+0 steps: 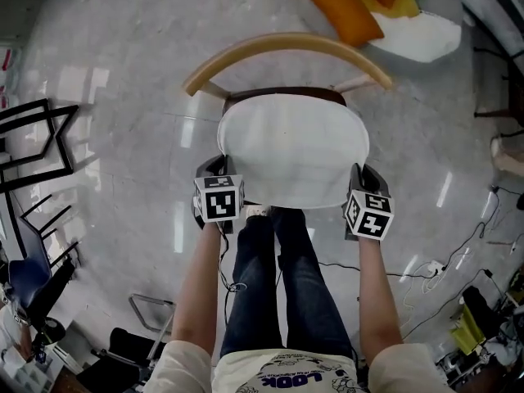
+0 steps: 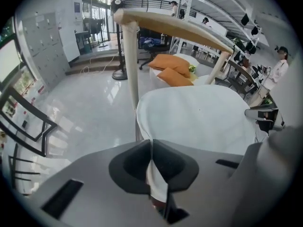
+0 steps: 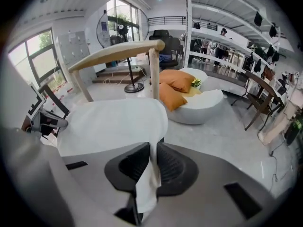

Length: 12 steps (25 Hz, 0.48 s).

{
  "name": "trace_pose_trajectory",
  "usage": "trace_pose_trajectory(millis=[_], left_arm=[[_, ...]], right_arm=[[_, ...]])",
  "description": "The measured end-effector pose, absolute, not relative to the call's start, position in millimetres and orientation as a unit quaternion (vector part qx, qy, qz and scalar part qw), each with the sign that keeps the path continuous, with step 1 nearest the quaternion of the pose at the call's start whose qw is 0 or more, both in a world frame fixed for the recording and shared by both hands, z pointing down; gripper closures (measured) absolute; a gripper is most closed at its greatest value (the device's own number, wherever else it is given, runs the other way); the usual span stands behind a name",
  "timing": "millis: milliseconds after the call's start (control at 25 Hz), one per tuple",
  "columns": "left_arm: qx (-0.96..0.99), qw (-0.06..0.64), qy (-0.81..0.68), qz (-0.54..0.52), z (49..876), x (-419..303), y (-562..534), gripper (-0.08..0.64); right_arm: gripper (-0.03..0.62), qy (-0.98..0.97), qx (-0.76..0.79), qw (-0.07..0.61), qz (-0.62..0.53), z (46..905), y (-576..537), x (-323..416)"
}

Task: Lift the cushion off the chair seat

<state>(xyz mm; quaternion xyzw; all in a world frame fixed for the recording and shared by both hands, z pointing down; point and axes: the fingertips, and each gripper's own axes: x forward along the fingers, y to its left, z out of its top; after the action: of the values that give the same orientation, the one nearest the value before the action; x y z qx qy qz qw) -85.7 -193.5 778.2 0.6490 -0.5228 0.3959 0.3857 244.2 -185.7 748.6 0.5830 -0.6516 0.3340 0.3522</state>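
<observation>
White fabric, plain: the cushion [image 1: 293,150] was pale and rounded in outline, with no label or print seen on it. The only writing that could be read was "LOOK" in dark letters on the person's shirt [image 1: 282,380], at the bottom of the head view. The smaller print under it was too small to read. The marker cube [image 1: 219,197] on the left gripper [image 1: 214,167] carried black-and-white squares and no words, and so did the one on the right gripper [image 1: 360,175].

The cushion lay over the seat of the wooden chair [image 1: 286,46], in front of the curved backrest. A dark strip of seat showed just behind its far edge. Could not tell whether the cushion touched the seat.

The left gripper was at the cushion's near-left edge and the right gripper at its near-right edge, so the cushion spanned between them. In the left gripper view the jaws were clenched on a pinched fold of the white cover. The right gripper view showed the same: jaws clamped on a fold of the cover, with cloth trailing down between the pads.

The cushion's broad face was up and roughly level. Its long axis ran side to side, from one gripper to the other, in line with the backrest.

Beyond the chair, orange cushions [image 1: 344,6] lay on a white pouf [image 1: 422,38] on the glossy grey floor [image 1: 123,72].
</observation>
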Motion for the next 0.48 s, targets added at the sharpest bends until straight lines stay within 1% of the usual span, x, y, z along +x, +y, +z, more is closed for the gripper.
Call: trace_pose_trajectory(millis=[200,480], left_arm=[[0.668,0.359,-0.533,0.377,711,-90,-184,0.532],[0.685,0.328,-0.560,0.333,596,-101,-165,0.532]], right_arm=[[0.528,-0.654,0.605,0.327,0.316,681,-175,239],[0.528,-0.665,0.631,0.290,0.275,559,-151,229]])
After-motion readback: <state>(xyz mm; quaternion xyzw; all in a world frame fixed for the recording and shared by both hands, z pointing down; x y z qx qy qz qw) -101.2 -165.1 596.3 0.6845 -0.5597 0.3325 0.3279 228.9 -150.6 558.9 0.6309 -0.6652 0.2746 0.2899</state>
